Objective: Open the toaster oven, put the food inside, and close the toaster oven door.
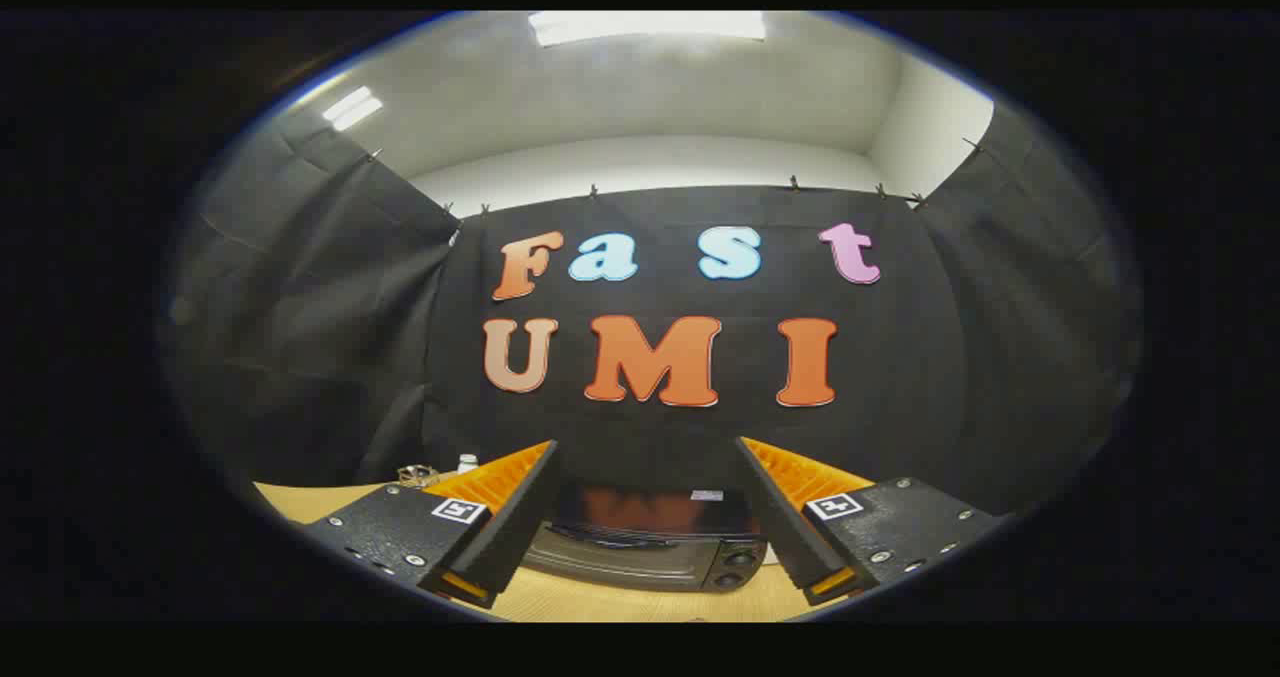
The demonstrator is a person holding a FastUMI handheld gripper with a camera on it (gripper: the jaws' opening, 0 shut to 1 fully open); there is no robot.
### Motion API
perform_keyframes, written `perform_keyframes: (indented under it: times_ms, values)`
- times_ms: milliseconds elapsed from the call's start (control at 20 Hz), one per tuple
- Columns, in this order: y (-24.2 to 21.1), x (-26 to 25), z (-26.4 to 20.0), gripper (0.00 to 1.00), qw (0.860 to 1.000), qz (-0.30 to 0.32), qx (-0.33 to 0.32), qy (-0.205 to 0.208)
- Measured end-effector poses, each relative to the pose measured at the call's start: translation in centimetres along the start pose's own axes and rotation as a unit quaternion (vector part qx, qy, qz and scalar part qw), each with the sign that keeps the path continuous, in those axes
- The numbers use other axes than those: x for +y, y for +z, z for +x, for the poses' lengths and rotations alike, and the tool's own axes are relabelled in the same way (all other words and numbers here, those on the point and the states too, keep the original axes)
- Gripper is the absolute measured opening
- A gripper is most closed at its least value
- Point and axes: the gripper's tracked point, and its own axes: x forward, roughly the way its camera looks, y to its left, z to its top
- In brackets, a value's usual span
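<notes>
Nearest, the gripper [645,517]: fingers spread wide apart, holding nothing. Left finger [505,517] and right finger [775,517] both slanting outward, with a big gap in the middle.

Just past the fingers, down low in that gap, the toaster oven [650,547]. Straight ahead of the gripper, not off to one side. Sitting on the wooden table [620,602], with bare table in front of it. Long side stretched left to right, across the way the fingers point. Front turned toward the gripper. Door [615,555] looking shut, with a dark bar near its top edge that may be the handle [610,534]. Two round knobs [738,567] on the right end of the front, one above the other.

Gripper held high and level, pointing more at the wall than at the oven. No touching yet: fingers and oven well apart. Probably at the very start, with the door not opened. Next move likely down and forward, to bring the fingers to the top edge of the door.

Farther back on the left, a small white bottle [467,463] and some tangled little thing [418,475] on the table, too small to tell. No clear sight of the food.

Farthest, the black cloth wall [330,337] all around, and ceiling lights [648,25] above.
</notes>
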Motion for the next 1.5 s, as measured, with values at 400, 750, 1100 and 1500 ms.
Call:
perform_keyframes:
  times_ms: [400, 750, 1100, 1500]
  values:
    - [0.0, 0.7, 0.0, 1.0, 1.0, 0.016, 0.011, 0.013]
    - [0.1, 1.0, 0.1, 1.0, 1.0, 0.016, 0.01, 0.015]
    - [-0.4, 1.7, 0.7, 1.0, 1.0, 0.018, 0.012, 0.019]
    - [-4.1, 3.3, 2.5, 1.0, 0.999, 0.004, 0.042, 0.022]
